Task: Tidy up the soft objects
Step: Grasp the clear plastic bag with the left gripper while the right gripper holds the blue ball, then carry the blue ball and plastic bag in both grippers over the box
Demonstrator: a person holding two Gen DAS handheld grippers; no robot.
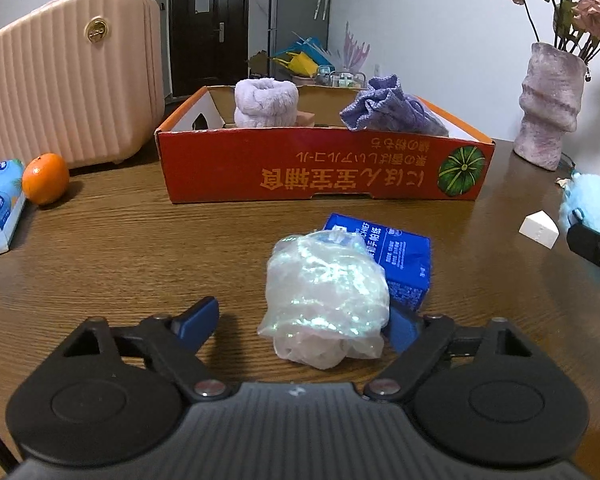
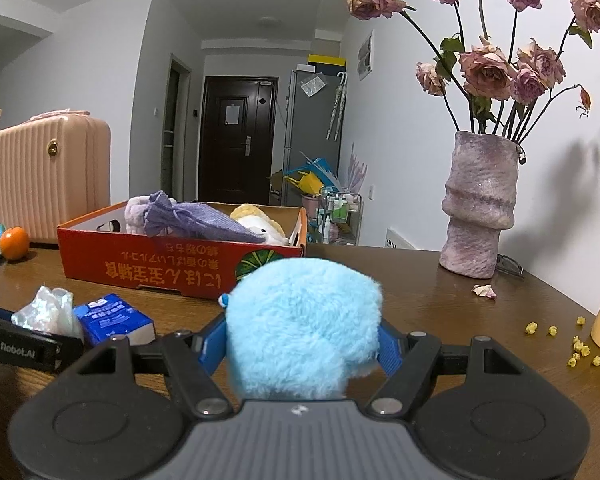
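Left closing round the plastic bag, right carrying the blue plush.

Left wrist view: my left gripper [image 1: 304, 322] is part open around the crumpled iridescent plastic bag [image 1: 326, 300] on the table [image 1: 120, 248]; the right pad touches it, the left pad stands clear. I'd centre first, then squeeze gently so it doesn't slip, avoiding the blue tissue pack [image 1: 400, 256] just behind. The bag hides the right fingertip.

Right wrist view: my right gripper [image 2: 300, 344] is clamped on the fluffy blue plush [image 2: 300, 320], which covers both pad tips. The red cardboard box [image 2: 148, 264] lies ahead, holding a purple knitted pouch [image 2: 192, 220]; its floor is hidden.
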